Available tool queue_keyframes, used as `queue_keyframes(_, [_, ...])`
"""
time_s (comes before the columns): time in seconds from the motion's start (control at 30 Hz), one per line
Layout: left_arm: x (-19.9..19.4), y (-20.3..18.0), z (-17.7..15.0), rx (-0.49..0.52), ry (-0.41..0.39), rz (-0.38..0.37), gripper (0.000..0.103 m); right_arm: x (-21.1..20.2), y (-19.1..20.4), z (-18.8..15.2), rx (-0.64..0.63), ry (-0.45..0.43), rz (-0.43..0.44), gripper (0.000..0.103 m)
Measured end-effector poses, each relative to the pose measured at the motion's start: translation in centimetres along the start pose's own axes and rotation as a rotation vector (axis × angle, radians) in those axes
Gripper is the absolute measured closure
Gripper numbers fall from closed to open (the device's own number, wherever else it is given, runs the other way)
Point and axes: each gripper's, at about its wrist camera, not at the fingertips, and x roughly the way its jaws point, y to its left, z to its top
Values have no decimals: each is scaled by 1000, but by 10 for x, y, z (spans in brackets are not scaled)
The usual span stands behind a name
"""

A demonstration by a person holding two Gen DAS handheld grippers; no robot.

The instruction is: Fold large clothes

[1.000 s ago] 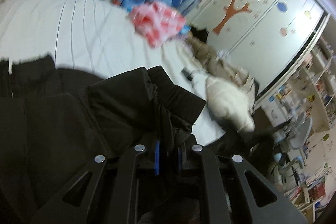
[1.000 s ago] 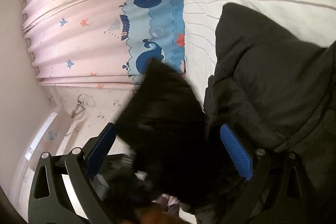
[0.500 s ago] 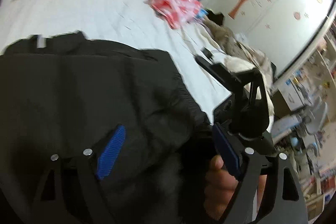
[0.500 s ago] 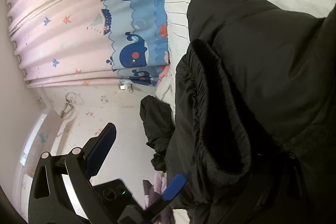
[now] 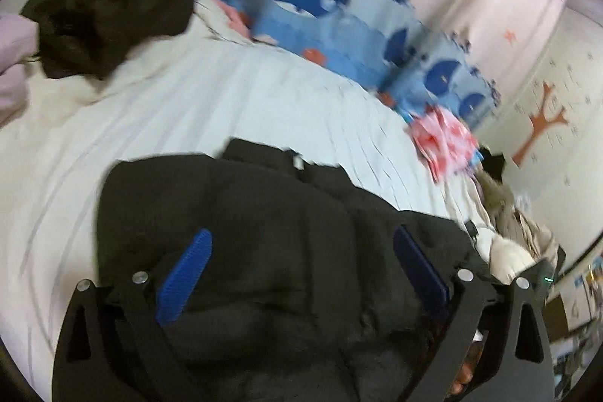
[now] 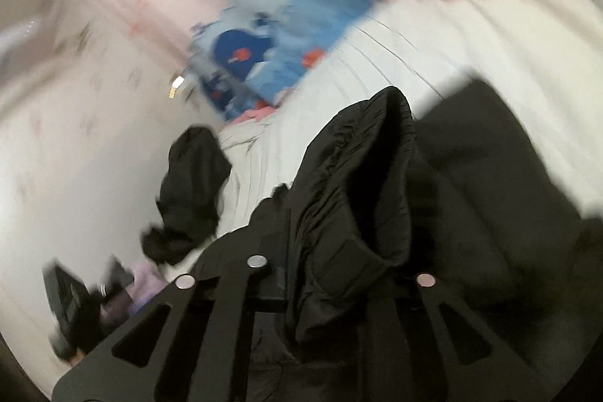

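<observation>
Folding a black padded jacket (image 5: 233,225) on the white striped bed (image 5: 181,100), I work from left to right across the garment. My left tool (image 5: 301,274) stands wide over the jacket's body, its blue pads clear of the cloth and gripping nothing. The jacket fills the lower half of that view, its collar and small white tag toward 12 o'clock, so its long axis appears to run from 6 to 12, collar away from me. Another dark garment (image 5: 113,6) lies bunched at 10 o'clock, well apart; whale-print bedding (image 5: 339,25) sits at 1 o'clock and a pink-and-red cloth (image 5: 444,142) at 3. My right tool (image 6: 335,274) has its fingers drawn narrow on a raised, gathered fold of the jacket (image 6: 361,198), which stands up toward 12 o'clock; the blur hides the pads. I judge a side panel or sleeve is mid-fold. Next, that fold wants carrying across the body and laying flat, with my left tool pinning the layer beneath.
</observation>
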Motion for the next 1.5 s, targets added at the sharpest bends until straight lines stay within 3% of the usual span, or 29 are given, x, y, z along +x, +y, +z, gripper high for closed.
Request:
queue_keyframes(0.1, [-7,15,8,-30,-31,12,9,-22,24,25,-111,-82,-25,95])
queue_keyframes(0.2, [-4,32,9,-90,-38,16,8,-36,16,60,-104,-128,-55,95])
queue_keyframes(0.27, [8,35,4,-86,-10,43,8,-31,1,71,-115,-112,-112,95])
queue_keyframes(0.4, [57,50,-16,-66,113,138,8,12,-70,43,-68,75,-250,95])
queue_keyframes(0.47, [78,58,-26,-33,165,214,8,36,-105,19,-1,206,-253,95])
queue_keyframes(0.63, [88,65,-33,-30,204,255,8,17,-136,8,169,220,-174,72])
queue_keyframes(0.73, [71,56,-29,-12,166,248,8,-14,-141,12,227,151,-226,57])
queue_keyframes(0.87, [51,32,-30,89,121,300,8,-57,-111,34,125,-12,-327,52])
queue_keyframes(0.93, [46,18,-34,170,102,342,8,-56,-83,49,32,-40,-324,32])
queue_keyframes(1.0, [46,11,-38,232,92,368,8,-36,-41,51,-117,-21,-329,24])
queue_keyframes(1.1, [49,10,-43,257,64,388,8,5,3,44,-281,46,-335,22])
queue_keyframes(1.2, [60,11,-49,266,82,404,8,57,24,33,-390,116,-397,21])
queue_keyframes(1.33, [70,7,-58,344,84,430,7,103,-20,12,-342,232,-519,21])
queue_keyframes(1.4, [73,8,-60,349,91,423,7,111,-51,3,-284,253,-501,20])
queue_keyframes(1.5, [76,9,-63,349,99,423,7,104,-77,-6,-198,233,-497,10])
